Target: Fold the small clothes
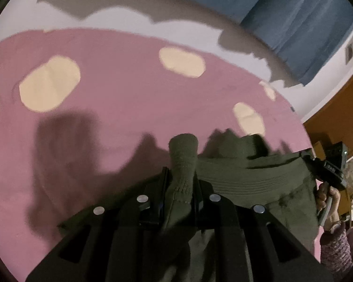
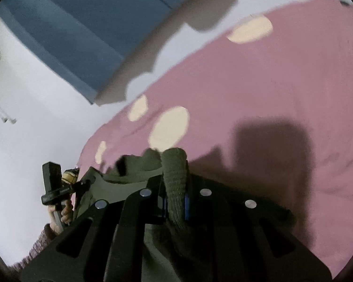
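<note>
Above a pink bedspread with cream ovals [image 1: 129, 98], the left gripper [image 1: 180, 188] and right gripper [image 2: 175, 195] each stand clamped on a ribbed edge of the dark olive knitted garment [image 1: 258, 178], held stretched between them; its lower part is hidden behind the black jaws.

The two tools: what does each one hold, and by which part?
Both hold one olive-green knitted garment. The left tool and the right tool each pinch a bunched ribbed edge of it.
</note>
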Motion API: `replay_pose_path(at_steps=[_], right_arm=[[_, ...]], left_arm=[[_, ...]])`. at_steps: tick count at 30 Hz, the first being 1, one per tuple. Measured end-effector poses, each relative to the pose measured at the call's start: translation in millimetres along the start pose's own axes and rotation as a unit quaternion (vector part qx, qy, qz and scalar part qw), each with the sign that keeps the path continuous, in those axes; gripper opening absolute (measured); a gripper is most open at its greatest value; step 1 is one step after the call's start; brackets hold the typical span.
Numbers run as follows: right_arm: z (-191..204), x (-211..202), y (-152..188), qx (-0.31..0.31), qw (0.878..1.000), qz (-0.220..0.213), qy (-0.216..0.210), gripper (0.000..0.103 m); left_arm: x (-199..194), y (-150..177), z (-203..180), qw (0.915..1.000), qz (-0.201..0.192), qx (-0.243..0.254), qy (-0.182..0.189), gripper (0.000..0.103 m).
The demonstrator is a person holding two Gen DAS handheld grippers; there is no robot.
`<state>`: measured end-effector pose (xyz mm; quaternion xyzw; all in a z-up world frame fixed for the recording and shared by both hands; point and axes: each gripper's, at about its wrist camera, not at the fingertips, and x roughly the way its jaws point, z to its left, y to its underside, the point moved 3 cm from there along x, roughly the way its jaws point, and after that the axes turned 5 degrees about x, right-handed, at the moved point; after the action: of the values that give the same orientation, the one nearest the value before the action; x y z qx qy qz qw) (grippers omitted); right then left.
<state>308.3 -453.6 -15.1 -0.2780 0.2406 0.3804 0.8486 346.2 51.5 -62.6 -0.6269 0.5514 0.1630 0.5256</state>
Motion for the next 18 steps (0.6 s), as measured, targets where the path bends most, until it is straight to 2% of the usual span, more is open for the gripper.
replay_pose_path(at_steps=[7,13,16,18], right_arm=[[-34.8,25.1,5.6,0.067,0.997,0.035,0.01,0.009],[-39.4,28.1,8.9,0.08,0.996,0.04,0.008,0.009],[-39.7,27.8,7.4,0.082,0.996,0.042,0.01,0.009],[-40.1,25.1,6.6,0.085,0.995,0.042,0.01,0.01]], left_arm=[[17.8,8.1,17.5,0.9996,0.016,-0.023,0.011,0.018],[20.1,13.9,27.6,0.9981,0.008,-0.046,0.041,0.019],[19.3,11.6,25.0,0.9983,0.013,-0.041,0.038,0.019],[18.8,9.3,23.9,0.9983,0.018,-0.039,0.04,0.023]])
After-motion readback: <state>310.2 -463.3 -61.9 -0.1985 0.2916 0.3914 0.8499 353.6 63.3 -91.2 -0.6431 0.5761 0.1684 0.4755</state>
